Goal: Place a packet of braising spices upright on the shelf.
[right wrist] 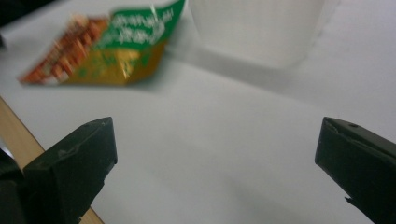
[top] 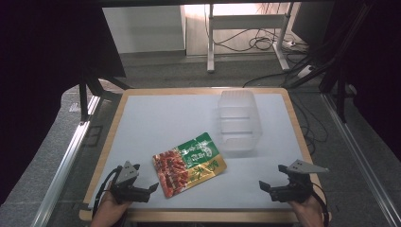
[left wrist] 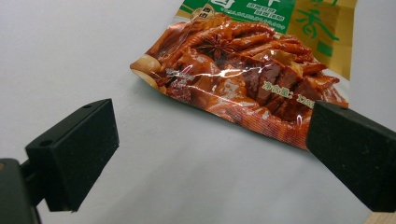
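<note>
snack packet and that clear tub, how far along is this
Nothing looks done yet: the snack packet lies flat on the white table, beside the empty clear tub and not in it. In hand: nothing. The left gripper sits open just short of the packet's near end; the right gripper is open too, apart from both. Left, probably: gripping the packet and moving it, likely into the tub.

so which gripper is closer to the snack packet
The left gripper: its open jaws sit just beside the red end of the snack packet. The right gripper is farther off across bare table.
</note>
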Motion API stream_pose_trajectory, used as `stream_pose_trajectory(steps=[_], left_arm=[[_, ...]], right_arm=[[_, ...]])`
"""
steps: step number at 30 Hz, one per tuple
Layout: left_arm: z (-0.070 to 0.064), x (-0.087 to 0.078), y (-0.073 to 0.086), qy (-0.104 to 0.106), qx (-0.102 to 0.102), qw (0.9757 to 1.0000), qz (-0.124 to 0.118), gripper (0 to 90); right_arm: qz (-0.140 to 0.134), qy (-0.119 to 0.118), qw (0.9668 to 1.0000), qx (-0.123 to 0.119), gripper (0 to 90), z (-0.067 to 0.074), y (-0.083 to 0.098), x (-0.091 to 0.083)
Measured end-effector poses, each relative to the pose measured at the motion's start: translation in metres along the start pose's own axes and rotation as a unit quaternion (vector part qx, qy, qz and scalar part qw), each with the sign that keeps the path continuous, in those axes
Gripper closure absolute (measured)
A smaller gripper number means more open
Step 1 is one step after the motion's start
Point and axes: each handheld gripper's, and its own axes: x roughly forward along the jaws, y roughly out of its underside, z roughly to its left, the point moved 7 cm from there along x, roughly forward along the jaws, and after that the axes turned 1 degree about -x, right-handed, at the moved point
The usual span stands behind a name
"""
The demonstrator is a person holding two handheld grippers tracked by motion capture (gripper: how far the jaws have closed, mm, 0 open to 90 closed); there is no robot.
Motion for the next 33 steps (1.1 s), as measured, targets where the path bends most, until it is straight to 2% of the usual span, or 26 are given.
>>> stream_pose_trajectory(steps=[1,5,6,7,8,9,10,11,13,18,24,33], left_arm=[[0.0002,-0.0001,0.0000,0.001,-0.001,1.0000,-0.001,2.6],[0.0001,-0.0003,0.0000,0.000,0.000,1.0000,-0.001,2.6],[0.0002,-0.0002,0.0001,0.000,0.000,1.0000,-0.001,2.6],[0.0002,-0.0001,0.0001,0.000,0.000,1.0000,-0.001,2.6],[0.0002,-0.0002,0.0001,0.000,0.000,1.0000,-0.001,2.6],[0.0004,-0.0003,0.0001,0.001,-0.002,1.0000,-0.001,2.6],[0.0004,-0.0003,0.0001,0.001,-0.002,1.0000,-0.001,2.6],[0.0007,-0.0003,0.0001,0.001,-0.003,1.0000,-0.001,2.6],[0.0006,-0.0002,0.0001,0.001,-0.002,1.0000,-0.001,2.6],[0.0006,-0.0002,0.0001,0.001,-0.002,1.0000,-0.001,2.6],[0.0008,-0.0002,0.0001,0.001,-0.004,1.0000,-0.001,2.6],[0.0010,-0.0002,0.0002,0.002,-0.004,1.0000,0.000,2.6]], right_arm=[[-0.009,-0.004,0.9999,0.009,0.0,-0.0043,-0.0001,0.0002],[-0.011,-0.016,0.9997,0.014,0.0,-0.0104,0.0028,0.0036],[-0.012,-0.012,0.9998,0.012,0.0,-0.0110,0.0025,0.0039],[-0.015,-0.008,0.9999,-0.004,0.0,-0.0104,0.0011,0.0031],[-0.015,-0.008,0.9999,-0.004,0.0,-0.0104,0.0011,0.0031],[-0.009,-0.002,0.9998,-0.017,0.0,-0.0106,0.0012,0.0040],[-0.009,-0.002,0.9998,-0.017,0.0,-0.0106,0.0012,0.0040],[-0.001,-0.001,0.9995,-0.031,0.0,-0.0108,0.0023,0.0054],[0.009,0.005,0.9992,-0.038,0.0,-0.0111,0.0034,0.0066],[0.020,0.008,0.9987,-0.047,0.0,-0.0115,0.0052,0.0086],[0.016,0.008,0.9988,-0.045,0.0,-0.0133,0.0047,0.0079],[0.022,0.015,0.9980,-0.058,0.0,-0.0124,0.0047,0.0100]])
